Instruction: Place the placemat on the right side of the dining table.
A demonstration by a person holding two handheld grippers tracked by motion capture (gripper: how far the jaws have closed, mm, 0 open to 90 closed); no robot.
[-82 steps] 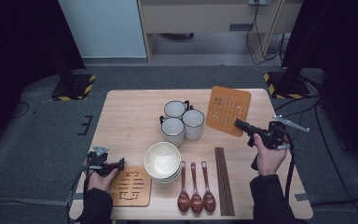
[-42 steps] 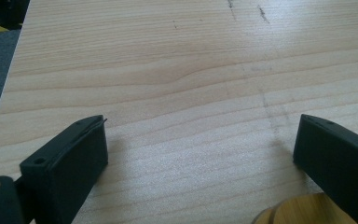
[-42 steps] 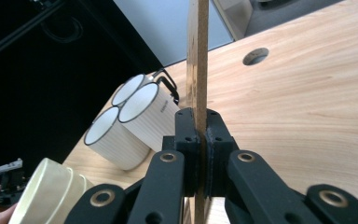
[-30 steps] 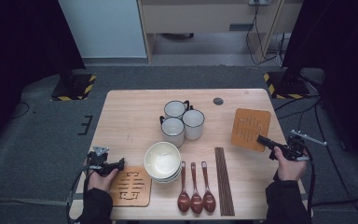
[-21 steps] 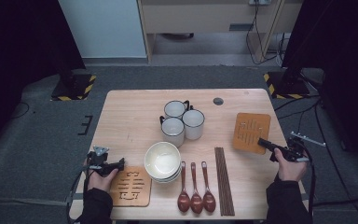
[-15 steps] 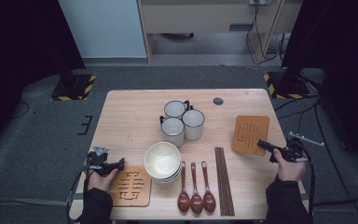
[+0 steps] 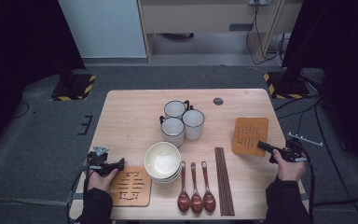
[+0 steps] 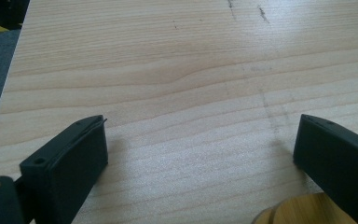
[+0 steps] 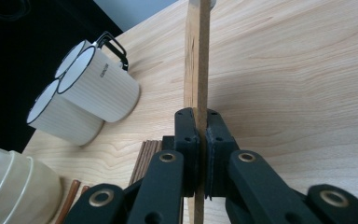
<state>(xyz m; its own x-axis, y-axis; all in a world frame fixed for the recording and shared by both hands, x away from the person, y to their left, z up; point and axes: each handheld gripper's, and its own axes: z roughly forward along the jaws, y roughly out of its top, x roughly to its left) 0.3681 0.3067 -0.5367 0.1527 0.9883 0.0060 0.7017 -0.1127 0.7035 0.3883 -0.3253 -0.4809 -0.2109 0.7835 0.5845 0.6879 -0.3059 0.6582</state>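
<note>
left gripper [image 7: 116,164]: held low at the tabletop's [image 7: 135,116] front-left corner, jaws spread wide, nothing between them; bare wood is seen between the jaws in the left gripper view.
left coaster [image 7: 130,185]: flat at the front edge, just right of the left gripper; a sliver of its rounded rim [image 8: 293,211] is caught by the right jaw in the left gripper view.
bowls [image 7: 162,161]: stacked near the front, centre-left.
mugs [image 7: 182,122]: three clustered mid-table.
spoons [image 7: 196,189]: three in a row at the front edge, chopsticks [image 7: 223,179] just beside them.
right coaster [image 7: 250,136]: near the right edge, pinched at its near corner.
right gripper [image 7: 262,146]: jaws clamped tight on the right coaster's edge.
step in hand: judged as placing the right coaster at the right side, grip not yet released.
next move: coaster probably to be laid fully flat, jaws then opened and drawn back without dragging it.
high view vs right gripper view: layout given from above, coaster reads nearly flat; in the right gripper view the coaster [image 9: 196,60] is seen edge-on, standing up between the pads [image 9: 186,140], roll of the hand unclear.
not shown in gripper views: spoons in full.
</note>
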